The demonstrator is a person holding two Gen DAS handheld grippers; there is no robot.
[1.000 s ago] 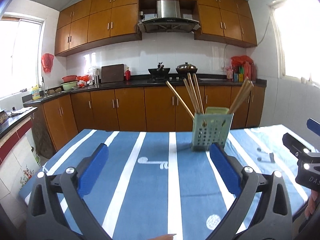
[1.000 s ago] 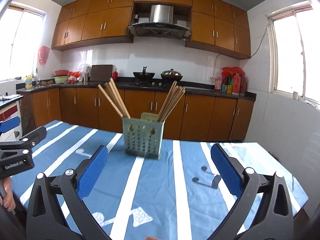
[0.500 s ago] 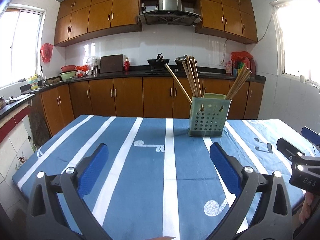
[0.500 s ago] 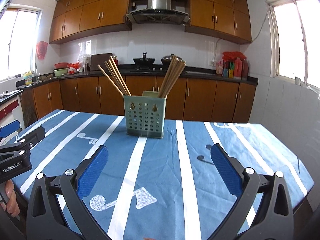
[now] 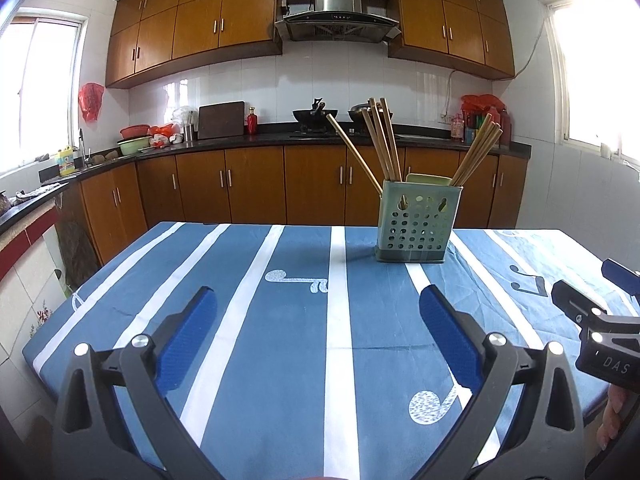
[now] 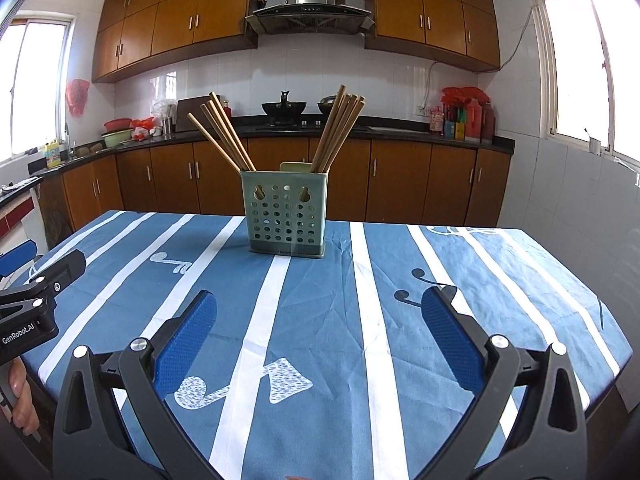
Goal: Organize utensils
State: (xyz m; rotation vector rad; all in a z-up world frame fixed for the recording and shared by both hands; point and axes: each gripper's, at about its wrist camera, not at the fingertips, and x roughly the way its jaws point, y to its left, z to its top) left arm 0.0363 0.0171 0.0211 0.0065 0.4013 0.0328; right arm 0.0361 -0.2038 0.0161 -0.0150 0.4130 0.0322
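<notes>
Utensil holder (image 6: pixel 286 216) — pale green perforated plastic caddy — stands upright on the far half of the tabletop (image 6: pixel 360 320), which is covered in a blue cloth with white stripes. Wooden chopsticks sit in it in two bunches: left bunch (image 6: pixel 224 136) leaning left, right bunch (image 6: pixel 338 132) leaning right. A flat pale green piece shows above the rim between them; cannot tell what it is. No loose utensils visible on the cloth in either view, so the chopsticks already lie in the holder; the scene would fit sorting finished, or chopsticks due to be pulled and regrouped.

Left tongs (image 5: pixel 318 312): wide, nothing between the blue pads, low over the near side of the tabletop. Right tongs (image 6: pixel 320 316): likewise wide and empty, the holder straight ahead and well apart.

Handling judgement: chopsticks are light, stiff, thin and smooth — likely to pivot or slip in a pinch. Best hold is on the exposed upper shafts, across a whole bunch or a single stick. The holder looks light; it may tip or slide if a stick drags.
</notes>
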